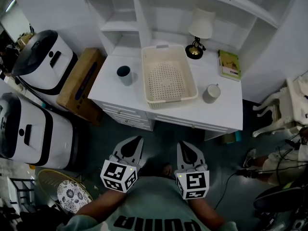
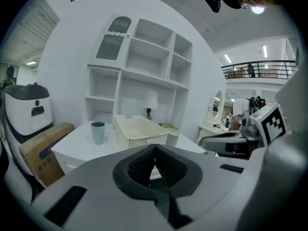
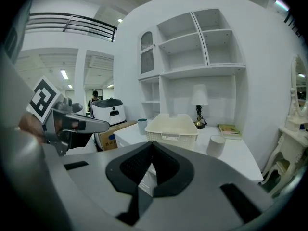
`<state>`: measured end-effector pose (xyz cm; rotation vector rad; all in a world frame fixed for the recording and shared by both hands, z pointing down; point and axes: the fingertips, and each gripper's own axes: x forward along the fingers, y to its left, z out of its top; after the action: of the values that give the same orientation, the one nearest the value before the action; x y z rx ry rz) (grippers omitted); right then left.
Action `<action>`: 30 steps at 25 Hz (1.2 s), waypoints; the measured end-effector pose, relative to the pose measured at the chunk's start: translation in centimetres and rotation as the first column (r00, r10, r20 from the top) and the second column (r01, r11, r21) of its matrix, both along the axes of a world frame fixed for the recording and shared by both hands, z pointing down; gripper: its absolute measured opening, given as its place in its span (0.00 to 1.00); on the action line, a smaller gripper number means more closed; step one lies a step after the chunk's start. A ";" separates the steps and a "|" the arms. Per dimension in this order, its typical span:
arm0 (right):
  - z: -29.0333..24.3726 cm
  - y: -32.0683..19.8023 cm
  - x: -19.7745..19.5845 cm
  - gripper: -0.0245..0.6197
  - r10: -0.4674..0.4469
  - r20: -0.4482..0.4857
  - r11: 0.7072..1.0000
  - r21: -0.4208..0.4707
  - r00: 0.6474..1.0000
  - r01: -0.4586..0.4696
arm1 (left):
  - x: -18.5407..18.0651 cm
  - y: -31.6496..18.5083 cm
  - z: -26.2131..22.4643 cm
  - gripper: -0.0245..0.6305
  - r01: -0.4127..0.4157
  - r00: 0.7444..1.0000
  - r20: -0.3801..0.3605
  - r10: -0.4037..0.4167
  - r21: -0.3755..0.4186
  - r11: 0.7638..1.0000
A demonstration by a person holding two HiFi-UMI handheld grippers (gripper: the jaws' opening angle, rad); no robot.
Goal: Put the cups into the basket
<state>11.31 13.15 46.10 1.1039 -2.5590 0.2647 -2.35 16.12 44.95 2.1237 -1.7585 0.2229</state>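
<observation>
Cups stand on the white desk [image 1: 219,113], one on each side of the cream basket [image 1: 145,74]: a teal cup [image 1: 124,74] to the basket's left and a pale cup [image 1: 211,93] to its right, both upright and apart from its walls; the basket holds nothing. Well short of the basket, over the dark floor before the desk's front, the left gripper [image 1: 133,141] and the right gripper [image 1: 187,147] are held side by side close to the person's body, pointing toward the desk with their marker cubes uppermost. Each gripper's jaws are pressed together with nothing between them. The forearms are cut off by the lower edge of the head view, and whether the pale cup has a handle is hard to make out. Behind the basket stand a small lamp [image 1: 199,30] and white open shelving [image 1: 120,13]; a book [image 1: 229,64] lies to the basket's right rear. Left of the basket, beyond the desk's edge, a cardboard box [image 1: 79,83] leans beside two white machines [image 1: 43,61].
</observation>
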 end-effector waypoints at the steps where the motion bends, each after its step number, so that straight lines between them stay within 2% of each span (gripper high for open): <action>1: 0.0 -0.2 -0.1 0.06 -0.005 0.000 1.000 -0.004 1.000 0.005 | 0.0 -0.1 0.0 0.05 0.004 1.000 0.001 -0.004 -0.004 1.000; 11: 0.7 -2.7 -0.9 0.06 0.000 -0.017 1.000 -0.006 1.000 0.000 | -1.9 -3.8 0.9 0.05 0.008 1.000 -0.001 -0.008 -0.012 1.000; 20: -0.7 -7.9 -2.6 0.06 0.077 -0.032 0.997 0.013 0.997 -0.076 | -3.7 -11.0 -0.6 0.05 -0.086 0.996 0.010 0.086 0.020 0.996; 30: -1.1 -11.9 -5.6 0.06 0.113 -0.057 0.993 0.018 0.992 -0.113 | -7.4 -15.8 -0.4 0.05 -0.103 0.994 -0.018 0.103 0.023 0.994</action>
<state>5.70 1.22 45.01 1.2457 -2.4558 0.2387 -9.77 0.37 44.57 2.2277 -1.6496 0.2100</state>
